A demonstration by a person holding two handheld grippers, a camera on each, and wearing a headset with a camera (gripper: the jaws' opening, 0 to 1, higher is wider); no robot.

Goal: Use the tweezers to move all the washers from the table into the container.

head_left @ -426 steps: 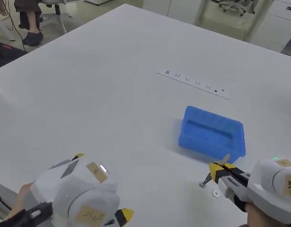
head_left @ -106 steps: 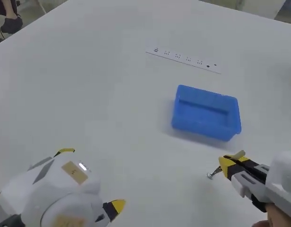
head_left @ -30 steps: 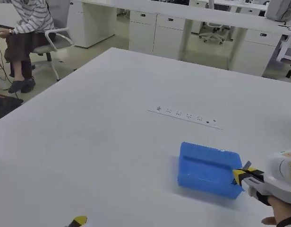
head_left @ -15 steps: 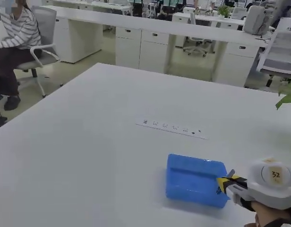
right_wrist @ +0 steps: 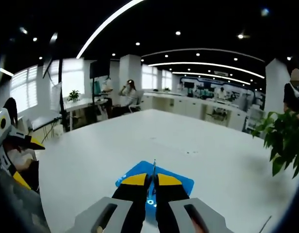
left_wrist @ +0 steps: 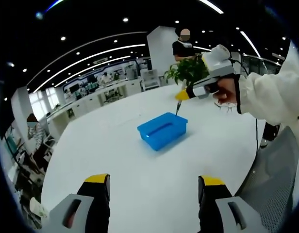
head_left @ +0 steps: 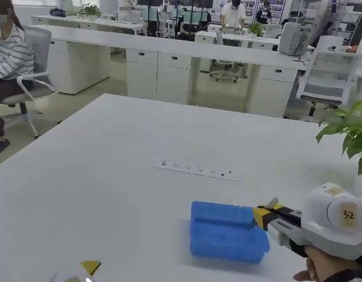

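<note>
The blue container (head_left: 225, 238) sits on the white table near me. My right gripper (head_left: 261, 215) is shut on the thin metal tweezers (head_left: 254, 222), whose tips hang over the container's right end. In the right gripper view the tweezers (right_wrist: 153, 171) stick out from between the shut jaws, with the container (right_wrist: 182, 182) right below. I cannot tell whether a washer is held in the tips. My left gripper (left_wrist: 154, 194) stands open and empty low over the table, well short of the container (left_wrist: 161, 131); the right gripper (left_wrist: 207, 87) and tweezers (left_wrist: 177, 108) show beyond it.
A white socket strip (head_left: 195, 170) lies behind the container. A potted plant (head_left: 348, 132) leans in at the right edge. Beyond the table are desks, chairs and a seated person (head_left: 4, 64). Bare table spreads left of the container.
The headset has tilted up, so the room now shows. My right gripper has carried the tweezers from the table in front of the container to above its right end.
</note>
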